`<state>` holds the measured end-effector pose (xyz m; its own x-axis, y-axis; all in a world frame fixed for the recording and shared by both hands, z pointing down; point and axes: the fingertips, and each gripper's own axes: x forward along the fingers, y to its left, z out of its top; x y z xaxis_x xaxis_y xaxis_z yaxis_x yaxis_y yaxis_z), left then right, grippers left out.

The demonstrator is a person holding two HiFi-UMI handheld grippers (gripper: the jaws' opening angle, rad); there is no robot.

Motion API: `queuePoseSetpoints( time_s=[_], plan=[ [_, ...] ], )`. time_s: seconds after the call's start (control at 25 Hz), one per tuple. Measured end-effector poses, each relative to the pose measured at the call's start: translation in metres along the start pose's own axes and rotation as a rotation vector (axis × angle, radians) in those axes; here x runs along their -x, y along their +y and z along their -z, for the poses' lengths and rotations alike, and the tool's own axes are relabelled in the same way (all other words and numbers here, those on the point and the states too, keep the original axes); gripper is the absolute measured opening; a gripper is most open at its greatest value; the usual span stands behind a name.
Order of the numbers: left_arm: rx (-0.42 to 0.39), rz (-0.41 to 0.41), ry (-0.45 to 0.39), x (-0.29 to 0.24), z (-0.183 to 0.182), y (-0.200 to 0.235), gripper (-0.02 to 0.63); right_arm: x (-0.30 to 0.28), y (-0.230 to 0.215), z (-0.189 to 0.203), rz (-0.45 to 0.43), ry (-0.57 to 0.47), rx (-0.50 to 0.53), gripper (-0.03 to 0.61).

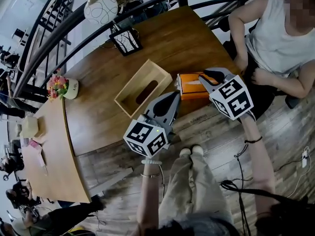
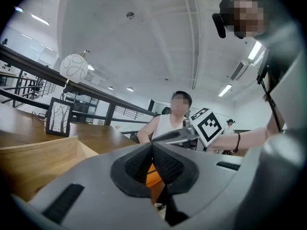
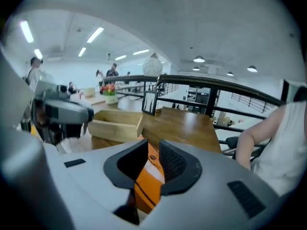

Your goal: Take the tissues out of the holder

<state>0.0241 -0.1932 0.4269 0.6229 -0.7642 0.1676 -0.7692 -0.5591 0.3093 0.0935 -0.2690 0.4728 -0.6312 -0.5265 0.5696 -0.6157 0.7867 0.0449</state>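
An empty light wooden tissue holder (image 1: pixel 129 103) lies on the brown table (image 1: pixel 172 38), its slotted side facing up; it also shows as the holder (image 2: pixel 38 159) and the holder (image 3: pixel 115 123). Right of it, at the table's near edge, lies an orange tissue pack (image 1: pixel 189 87). My right gripper (image 1: pixel 212 75) is at the pack's right end, and the pack (image 3: pixel 151 176) sits in the narrow gap between its jaws. My left gripper (image 1: pixel 173 96) hovers just off the table edge between holder and pack, jaws shut with nothing in them (image 2: pixel 152 145). The orange pack (image 2: pixel 153 174) shows behind its pads.
A framed picture (image 1: pixel 126 41) and a round white lamp (image 1: pixel 101 8) stand at the table's far side, a flower pot (image 1: pixel 61 86) at its left end. A seated person (image 1: pixel 275 38) is close on the right. A second table (image 1: pixel 47 156) adjoins left; a railing runs behind.
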Motion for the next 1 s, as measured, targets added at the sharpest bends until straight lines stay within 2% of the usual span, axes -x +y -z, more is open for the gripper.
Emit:
queuePoseSetpoints(
  time_s=[0.12, 0.28, 0.36, 0.52, 0.72, 1.0],
  plan=[
    [0.013, -0.008, -0.029, 0.006, -0.007, -0.006, 0.008, 0.016, 0.015, -0.024, -0.046, -0.132, -0.173, 0.072],
    [-0.011, -0.006, -0.054, 0.019, -0.02, -0.017, 0.008, 0.039, 0.054, -0.056, -0.133, -0.278, -0.247, 0.038],
    [-0.035, -0.007, -0.061, 0.031, -0.027, -0.021, 0.008, 0.051, 0.069, -0.068, -0.139, -0.321, -0.275, 0.035],
    [-0.086, -0.03, -0.092, 0.059, -0.048, -0.025, 0.008, 0.073, 0.092, -0.09, -0.114, -0.382, -0.287, 0.016],
    [-0.149, -0.055, -0.142, 0.091, -0.077, -0.034, 0.008, 0.093, 0.122, -0.112, -0.11, -0.419, -0.242, 0.012],
    [-0.179, -0.086, -0.168, 0.124, -0.098, -0.041, 0.008, 0.11, 0.15, -0.133, -0.129, -0.476, -0.19, 0.012]
  ],
)
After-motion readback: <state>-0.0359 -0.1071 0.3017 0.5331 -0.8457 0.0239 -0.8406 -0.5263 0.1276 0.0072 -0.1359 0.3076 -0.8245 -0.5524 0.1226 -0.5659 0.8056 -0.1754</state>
